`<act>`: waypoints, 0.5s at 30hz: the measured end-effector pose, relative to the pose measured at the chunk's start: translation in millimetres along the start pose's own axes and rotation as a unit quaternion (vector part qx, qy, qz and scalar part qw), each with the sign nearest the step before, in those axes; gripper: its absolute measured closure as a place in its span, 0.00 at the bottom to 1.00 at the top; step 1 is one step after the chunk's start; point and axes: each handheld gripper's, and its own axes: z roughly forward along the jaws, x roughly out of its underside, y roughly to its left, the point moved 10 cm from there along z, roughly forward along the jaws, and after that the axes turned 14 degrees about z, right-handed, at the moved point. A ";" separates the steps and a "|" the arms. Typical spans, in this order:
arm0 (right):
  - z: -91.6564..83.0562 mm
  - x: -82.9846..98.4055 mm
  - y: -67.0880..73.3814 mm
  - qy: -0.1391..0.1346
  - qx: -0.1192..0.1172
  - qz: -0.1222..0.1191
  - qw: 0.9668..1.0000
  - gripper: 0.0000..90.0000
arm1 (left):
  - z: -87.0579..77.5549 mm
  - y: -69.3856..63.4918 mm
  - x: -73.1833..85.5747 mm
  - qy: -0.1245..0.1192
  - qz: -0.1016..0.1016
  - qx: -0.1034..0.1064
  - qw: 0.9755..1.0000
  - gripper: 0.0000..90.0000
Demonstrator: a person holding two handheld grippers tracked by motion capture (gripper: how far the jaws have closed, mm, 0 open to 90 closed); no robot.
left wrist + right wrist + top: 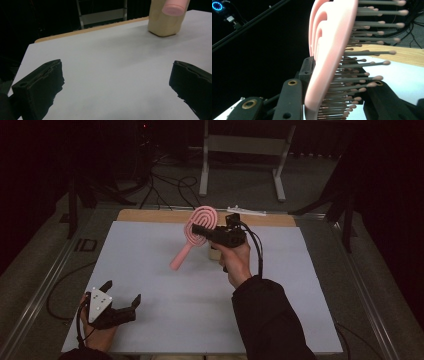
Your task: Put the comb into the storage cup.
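Item: pink hairbrush (195, 234), vented oval head with spiral cut-outs and a slim tapered handle. Held in the air above the far middle of the table (150, 320), handle slanting down toward the near left, its tip clear of the surface.

Holder: right gripper (199, 229), raised in the person's right hand (234, 262). Its jaws are clamped across the brush head; in the right gripper view one jaw presses the smooth pink back while the other sits among the grey, ball-tipped bristles (367, 52).

Second tool: left gripper (122, 300), low at the near left corner of the table, jaws spread wide with nothing between them. In the left gripper view only bare white tabletop lies between the two black jaws.

Other object: a beige block-like container (163, 21), standing on the table toward the far middle, just under the hanging handle. Its exact kind cannot be told.

Handling notes (judged): the brush is probably light, hard plastic, stiff in head and handle. The back is smooth and may slip; the bristles flex, so a grip through them is springy and the brush could pivot under the weight of its handle. The firmer purchase would be the handle or the rim of the head, flat face to flat face.
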 end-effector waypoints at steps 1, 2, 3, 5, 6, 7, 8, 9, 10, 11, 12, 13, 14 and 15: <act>0.1 -1.6 -0.3 -0.001 0.001 0.001 1.000 0.71 | -0.8 1.0 -0.9 -0.004 -0.001 -0.005 1.000 0.00; 0.4 -3.1 -0.8 -0.001 0.003 0.000 1.000 0.71 | -1.7 2.0 -1.8 -0.007 -0.001 -0.008 1.000 0.00; 0.5 -4.6 -1.3 -0.002 0.006 0.000 1.000 0.71 | -2.4 2.8 -2.5 -0.009 -0.002 -0.011 1.000 0.00; 0.6 -7.6 -2.5 -0.004 0.008 -0.001 1.000 0.71 | -3.0 4.2 -2.6 -0.010 -0.004 -0.014 1.000 0.00; 0.5 -9.3 -3.1 -0.006 0.010 0.002 1.000 0.71 | -3.0 4.5 -2.4 -0.010 -0.005 -0.014 1.000 0.00; 0.3 -11.3 -4.4 -0.009 0.012 0.003 1.000 0.71 | -3.0 4.8 -2.1 -0.009 -0.005 -0.015 1.000 0.00; 0.2 -13.1 -5.5 -0.012 0.015 0.006 1.000 0.71 | -3.0 5.0 -1.9 -0.009 -0.005 -0.015 1.000 0.00; 0.2 -13.1 -5.5 -0.012 0.015 0.006 1.000 0.71 | -3.0 5.0 -1.9 -0.009 -0.005 -0.015 1.000 0.00; -0.1 -16.4 -7.6 -0.015 0.019 0.008 1.000 0.71 | -3.8 6.4 -2.7 -0.011 -0.005 -0.024 1.000 0.00; -0.4 -17.6 -8.4 -0.014 0.021 0.007 1.000 0.71 | -4.4 7.0 -3.2 -0.013 -0.005 -0.026 1.000 0.00; -0.6 -19.1 -9.3 -0.016 0.022 0.006 1.000 0.71 | -4.7 7.1 -3.3 -0.012 -0.006 -0.024 1.000 0.00; -0.9 -20.3 -9.6 -0.016 0.023 0.007 1.000 0.71 | -4.7 7.4 -3.1 -0.013 -0.006 -0.026 1.000 0.00; -1.0 -21.5 -10.6 -0.017 0.025 0.006 1.000 0.71 | -4.7 7.5 -3.0 -0.013 -0.007 -0.026 1.000 0.00; -1.1 -22.6 -11.4 -0.018 0.026 0.006 0.999 0.71 | -4.5 7.4 -2.9 -0.013 -0.007 -0.025 1.000 0.00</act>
